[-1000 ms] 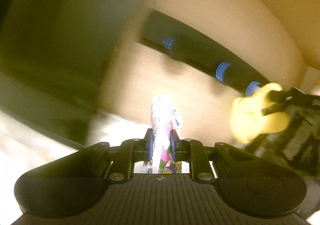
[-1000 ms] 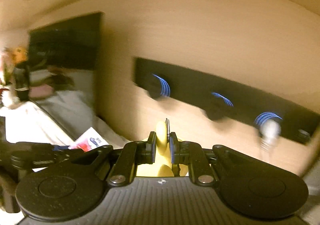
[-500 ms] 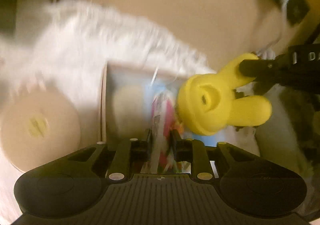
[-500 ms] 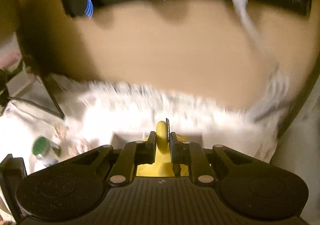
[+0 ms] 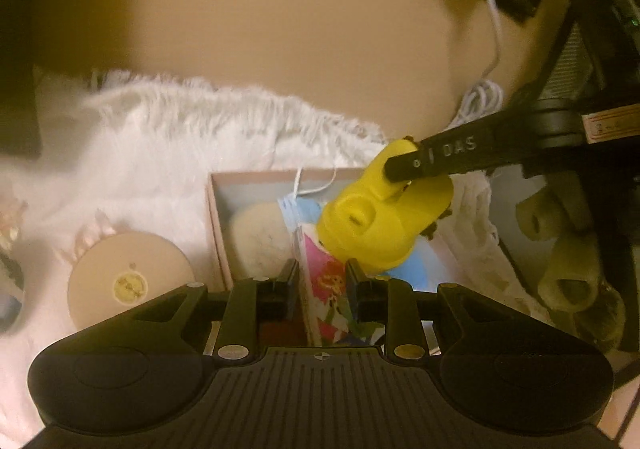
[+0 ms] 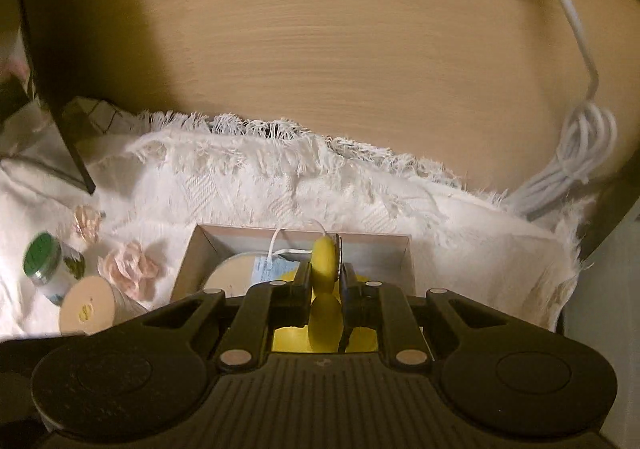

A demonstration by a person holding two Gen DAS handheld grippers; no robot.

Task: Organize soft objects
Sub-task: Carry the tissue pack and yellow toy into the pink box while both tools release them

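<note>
1. Left wrist view: the left gripper (image 5: 322, 281) is over the open box (image 5: 216, 225) on the fringed white cloth (image 5: 160, 137). A colourful printed packet (image 5: 326, 289) stands between jaws that have eased apart, so they look too slack to hold it. Risk: it tips against the yellow plush toy (image 5: 376, 225) hanging right beside it and lands askew on the pale round pad (image 5: 260, 237) and blue mask (image 5: 296, 209).
2. Right wrist view: the right gripper (image 6: 325, 281) is clamped on the toy's ear above the box (image 6: 396, 245). Risk: two hands crowding one box, so a collision could knock the toy onto the cloth (image 6: 280, 185).
</note>
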